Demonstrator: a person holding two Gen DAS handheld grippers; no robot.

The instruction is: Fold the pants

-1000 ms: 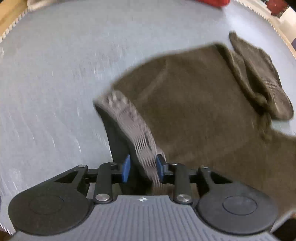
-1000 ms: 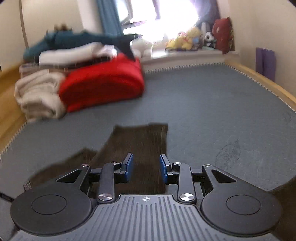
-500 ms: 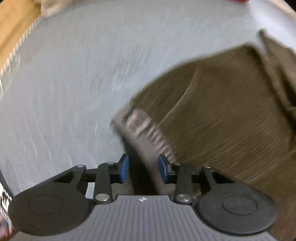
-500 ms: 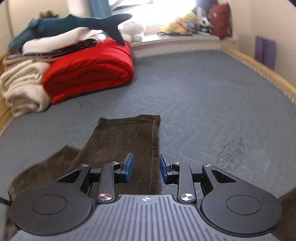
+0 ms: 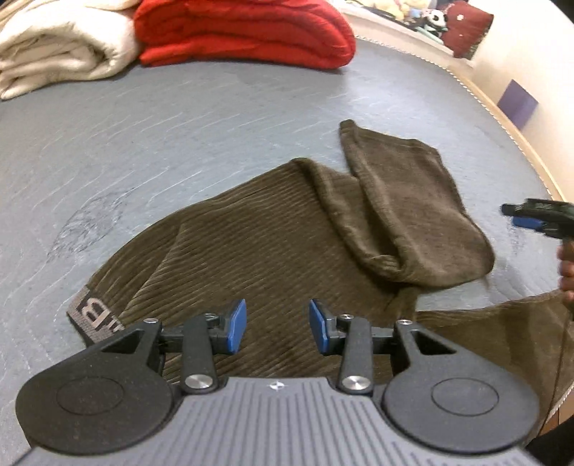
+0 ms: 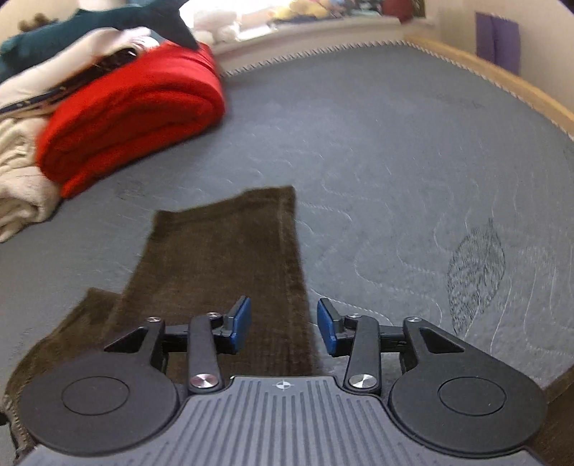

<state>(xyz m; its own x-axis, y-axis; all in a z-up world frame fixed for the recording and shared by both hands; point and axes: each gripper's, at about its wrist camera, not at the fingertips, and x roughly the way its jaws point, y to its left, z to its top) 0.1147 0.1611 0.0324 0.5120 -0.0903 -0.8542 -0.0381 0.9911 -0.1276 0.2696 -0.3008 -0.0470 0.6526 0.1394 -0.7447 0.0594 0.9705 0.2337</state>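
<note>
Brown corduroy pants (image 5: 272, 247) lie on the grey mattress (image 5: 179, 118). Their grey lettered waistband (image 5: 91, 315) is at the lower left, and one leg (image 5: 405, 204) is folded back across the other. My left gripper (image 5: 277, 324) is open and empty just above the seat of the pants. In the right wrist view a pant leg (image 6: 222, 261) stretches away to its hem. My right gripper (image 6: 283, 324) is open and empty over that leg's right edge. The right gripper also shows in the left wrist view (image 5: 534, 217), beside the folded leg.
A folded red blanket (image 5: 244, 32) and a cream blanket (image 5: 57, 46) lie at the far end of the mattress, also in the right wrist view (image 6: 132, 111). A dark teal plush (image 6: 107, 21) lies on top. The wooden bed frame (image 6: 502, 79) runs along the right.
My left gripper has let go of the waistband and opened; the waistband now lies flat on the mattress. My right gripper stayed open over the leg, and its view shifted slightly.
</note>
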